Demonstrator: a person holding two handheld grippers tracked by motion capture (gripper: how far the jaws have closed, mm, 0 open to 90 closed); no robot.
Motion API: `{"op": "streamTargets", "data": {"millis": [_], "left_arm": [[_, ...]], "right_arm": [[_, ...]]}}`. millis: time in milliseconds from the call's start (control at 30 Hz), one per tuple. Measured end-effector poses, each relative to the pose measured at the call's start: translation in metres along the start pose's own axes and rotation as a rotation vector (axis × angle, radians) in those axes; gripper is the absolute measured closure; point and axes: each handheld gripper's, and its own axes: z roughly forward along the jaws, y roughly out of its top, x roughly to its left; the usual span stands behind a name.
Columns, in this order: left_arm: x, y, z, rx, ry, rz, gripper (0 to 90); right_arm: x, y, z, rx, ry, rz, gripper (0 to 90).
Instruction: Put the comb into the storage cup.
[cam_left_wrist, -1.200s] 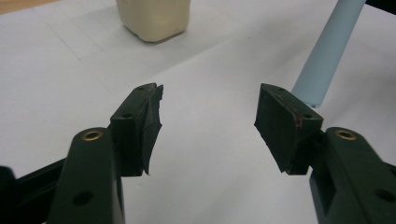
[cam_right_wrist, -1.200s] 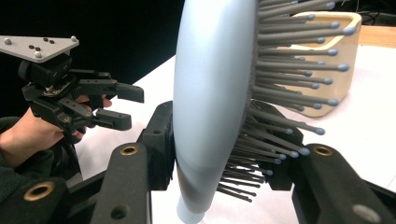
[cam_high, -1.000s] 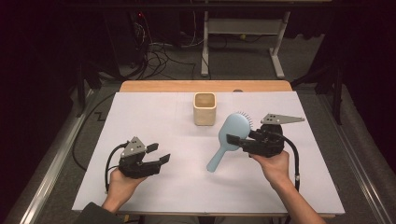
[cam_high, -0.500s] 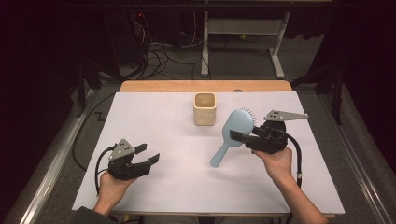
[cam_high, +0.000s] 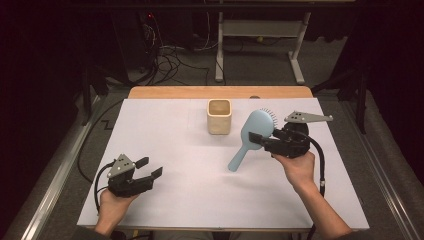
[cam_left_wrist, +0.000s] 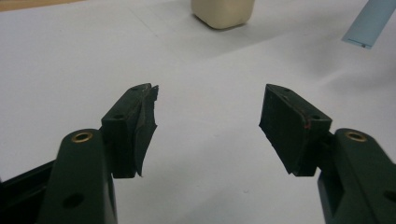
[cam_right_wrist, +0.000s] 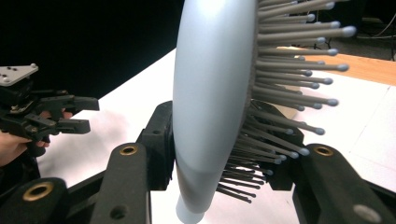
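Blue hairbrush (cam_high: 252, 135) sat pinched in my right gripper (cam_high: 266, 140) jaws, handle slanting down-left toward the left gripper's (cam_high: 149, 169) spread, empty jaws

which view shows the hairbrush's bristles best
The right gripper view: the hairbrush stands close up between the right gripper's jaws, its bristles seen side-on with rounded tips. The high view shows the whole brush, mostly its smooth back, bristles just fringing the head's top edge. The left gripper view catches its handle end.
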Motion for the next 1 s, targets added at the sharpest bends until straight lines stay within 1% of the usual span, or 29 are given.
{"op": "streamTargets", "data": {"millis": [200,367,500,600,700,833,933,1000], "left_arm": [[0.004,-0.005,0.000,-0.005,0.013,-0.007,35.8],[0.006,-0.008,0.000,-0.017,0.016,-0.022,35.8],[0.007,-0.011,-0.001,-0.025,0.024,-0.031,36.0],[0.007,-0.014,-0.001,-0.027,0.027,-0.038,36.0],[0.007,-0.018,-0.003,-0.024,0.034,-0.044,36.0],[0.008,-0.020,-0.005,-0.026,0.046,-0.046,36.0],[0.009,-0.022,-0.006,-0.033,0.044,-0.056,36.0],[0.010,-0.023,-0.005,-0.031,0.055,-0.058,35.8]], "right_arm": [[-0.003,0.008,0.003,0.002,-0.017,-0.003,54.3],[-0.006,0.016,0.005,-0.003,-0.030,-0.003,54.3],[-0.008,0.022,0.007,-0.007,-0.042,0.001,54.3],[-0.009,0.026,0.008,-0.004,-0.052,-0.006,54.3],[-0.010,0.030,0.010,-0.004,-0.057,-0.005,54.2],[-0.014,0.035,0.013,-0.007,-0.066,0.000,54.1],[-0.017,0.039,0.016,-0.011,-0.079,0.005,54.1],[-0.018,0.041,0.017,-0.014,-0.086,0.007,54.0]]}}
